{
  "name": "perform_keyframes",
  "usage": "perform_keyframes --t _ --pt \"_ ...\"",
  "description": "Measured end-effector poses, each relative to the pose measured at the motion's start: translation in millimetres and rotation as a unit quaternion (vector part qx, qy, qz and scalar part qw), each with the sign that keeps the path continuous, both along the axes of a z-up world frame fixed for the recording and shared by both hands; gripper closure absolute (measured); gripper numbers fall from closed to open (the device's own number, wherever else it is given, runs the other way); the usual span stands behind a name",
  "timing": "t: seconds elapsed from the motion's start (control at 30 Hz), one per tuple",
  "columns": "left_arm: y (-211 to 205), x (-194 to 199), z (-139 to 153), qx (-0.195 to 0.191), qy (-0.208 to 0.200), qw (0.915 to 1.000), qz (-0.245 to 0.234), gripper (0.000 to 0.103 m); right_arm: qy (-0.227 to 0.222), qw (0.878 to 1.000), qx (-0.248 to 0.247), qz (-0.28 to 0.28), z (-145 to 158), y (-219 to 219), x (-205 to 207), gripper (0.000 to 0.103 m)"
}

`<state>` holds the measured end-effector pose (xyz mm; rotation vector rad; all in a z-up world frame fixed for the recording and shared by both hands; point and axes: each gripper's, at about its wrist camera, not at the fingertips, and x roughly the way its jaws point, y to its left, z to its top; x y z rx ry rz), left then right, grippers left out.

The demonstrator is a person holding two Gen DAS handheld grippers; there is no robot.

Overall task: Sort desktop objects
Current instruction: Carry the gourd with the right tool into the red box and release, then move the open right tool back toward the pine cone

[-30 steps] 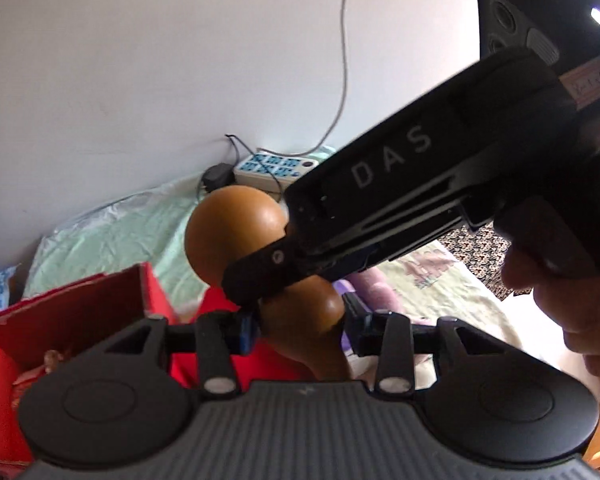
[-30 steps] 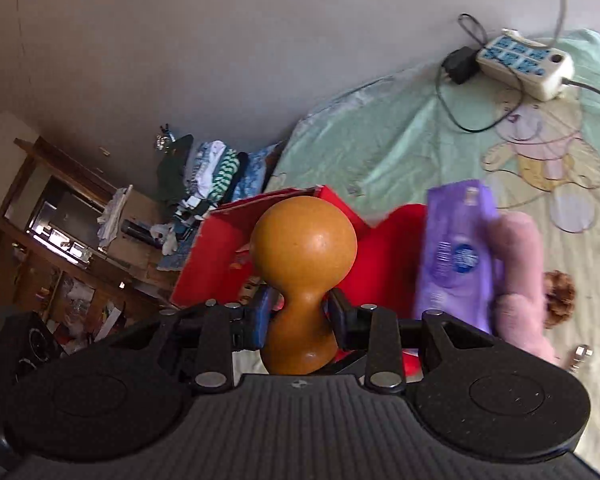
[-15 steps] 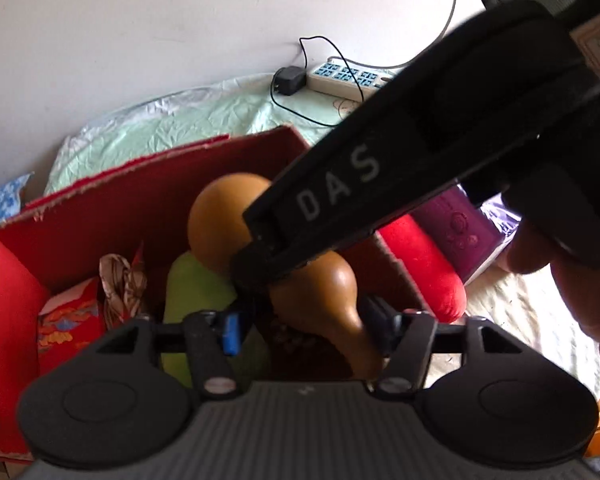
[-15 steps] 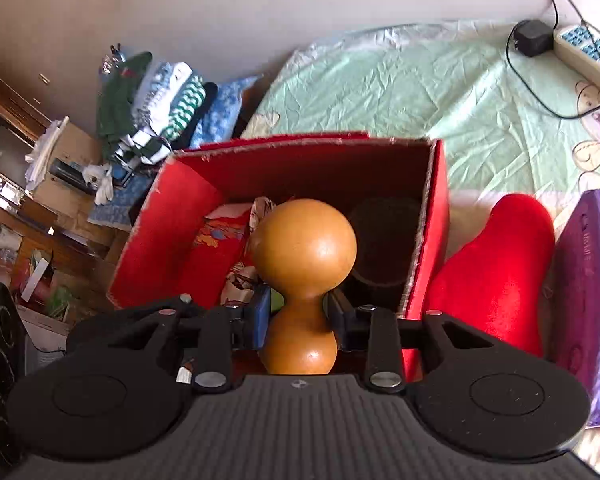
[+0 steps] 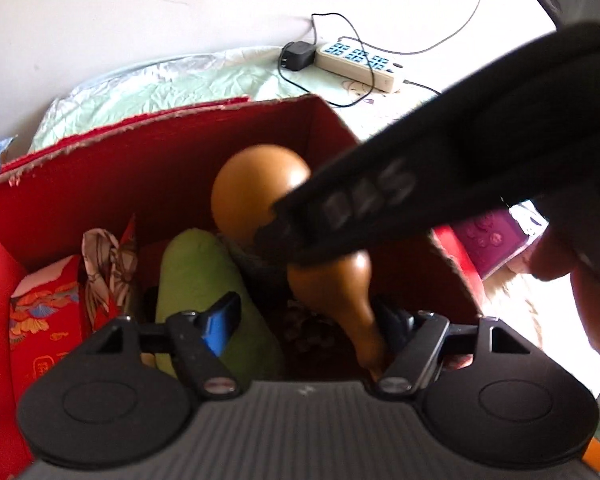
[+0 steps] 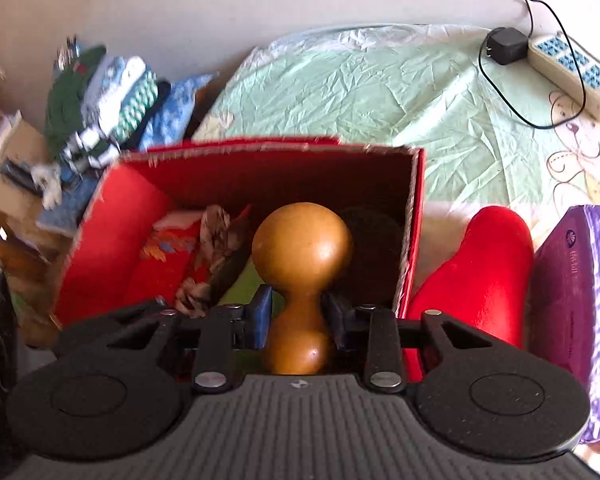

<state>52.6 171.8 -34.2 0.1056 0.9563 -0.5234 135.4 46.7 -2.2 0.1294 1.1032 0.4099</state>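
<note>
My right gripper (image 6: 296, 316) is shut on the waist of a brown gourd (image 6: 302, 256) and holds it over the open red cardboard box (image 6: 416, 216). In the left wrist view the gourd (image 5: 256, 196) hangs inside the box (image 5: 148, 136), with the right gripper's black body (image 5: 440, 172) crossing above it. My left gripper (image 5: 304, 320) is open; the gourd's narrow end lies against its right finger. A green soft object (image 5: 204, 280), a red printed packet (image 5: 44, 312) and a patterned cloth (image 5: 108, 264) lie in the box.
A red plush cushion (image 6: 480, 272) and a purple tissue pack (image 6: 576, 292) lie right of the box. A white power strip (image 6: 568, 68) with a black adapter sits at the back right on the green sheet (image 6: 360, 88). Folded clothes (image 6: 112, 92) pile up at the left.
Both grippers moved over the red box and lowered the gourd into it. My left gripper opened from around the gourd's lower part. The right gripper kept its hold.
</note>
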Motion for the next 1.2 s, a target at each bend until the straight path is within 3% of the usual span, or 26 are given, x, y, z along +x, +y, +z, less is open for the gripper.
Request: perform_keyframes --t 0.1,0.23,0.67,0.83,0.9,0.97,1.07,1.2 --pt "-5.6 -9.9 3.3 0.006 -0.011 0.9999 -0.004 0.026 -0.007 0.999 -0.037 0.005 1.6 10.3 -0.9 0.068" --pt "-7.9 -11.8 -0.4 0.009 -0.001 0.9999 0.014 0.027 -0.023 0.999 -0.038 -0.007 3.4 6.0 -3.4 0.065" --pt "-42.6 -25.1 19.4 0.03 -0.016 0.9977 0.058 0.031 -0.059 0.998 0.019 -0.032 29.0 -22.4 -33.5 0.065" --pt "-47.2 -45.1 45.1 0.028 -0.066 0.9958 0.057 0.032 -0.09 0.994 0.031 -0.051 42.8 -51.1 -55.4 0.065" --pt "-30.6 -10.7 43.3 0.018 -0.077 0.9957 0.049 0.032 -0.092 0.993 0.031 -0.061 42.1 -68.2 -63.8 0.065" --pt "-33.0 -17.2 55.4 0.008 -0.08 0.9963 0.032 0.031 -0.092 0.993 0.032 -0.072 40.5 -86.2 -72.1 0.065" --pt "-63.6 -38.3 60.7 -0.005 -0.069 0.9976 -0.006 0.031 -0.083 0.991 0.033 -0.097 35.8 -123.6 -81.1 0.065" --pt "-120.3 -42.9 42.0 -0.001 -0.05 0.997 -0.059 0.03 -0.07 0.987 0.007 -0.143 25.1 -177.3 -86.1 0.065"
